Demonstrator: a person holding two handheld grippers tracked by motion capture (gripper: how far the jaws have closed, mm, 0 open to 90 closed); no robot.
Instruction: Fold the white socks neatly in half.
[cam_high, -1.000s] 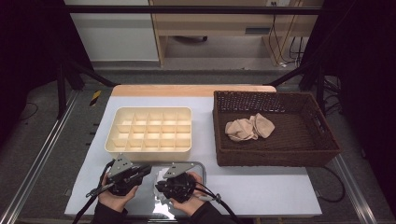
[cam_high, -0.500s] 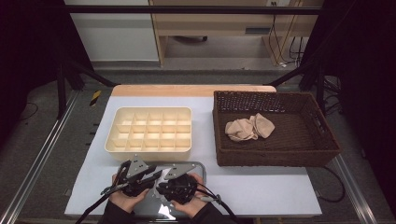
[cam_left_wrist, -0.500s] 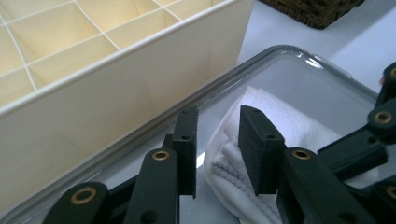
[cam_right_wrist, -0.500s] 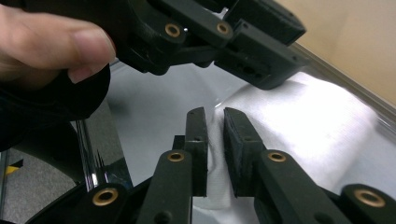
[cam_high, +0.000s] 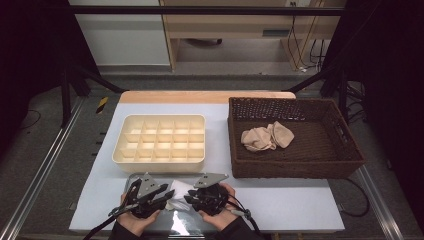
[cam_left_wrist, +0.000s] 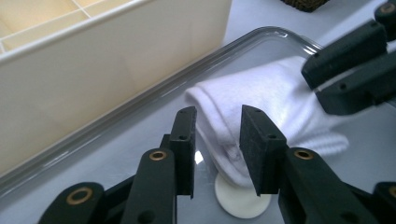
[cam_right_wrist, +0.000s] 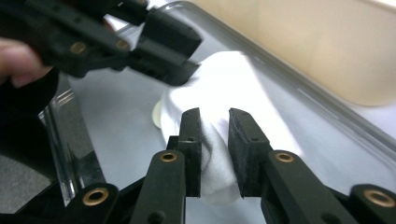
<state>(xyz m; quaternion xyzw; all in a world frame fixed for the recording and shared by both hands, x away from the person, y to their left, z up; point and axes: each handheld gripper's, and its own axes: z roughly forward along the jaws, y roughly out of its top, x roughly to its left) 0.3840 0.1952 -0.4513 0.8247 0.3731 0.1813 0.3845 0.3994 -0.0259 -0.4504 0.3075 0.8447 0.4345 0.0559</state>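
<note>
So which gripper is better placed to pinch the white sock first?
Probably the right gripper: its jaws already straddle a fold of the white sock. The left gripper has only the sock's edge between its wider-set jaws.

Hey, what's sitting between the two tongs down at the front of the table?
A white sock lies between the left tongs and the right tongs, on a clear tray. The high view shows it; each gripper view shows the sock between its own jaws.
</note>
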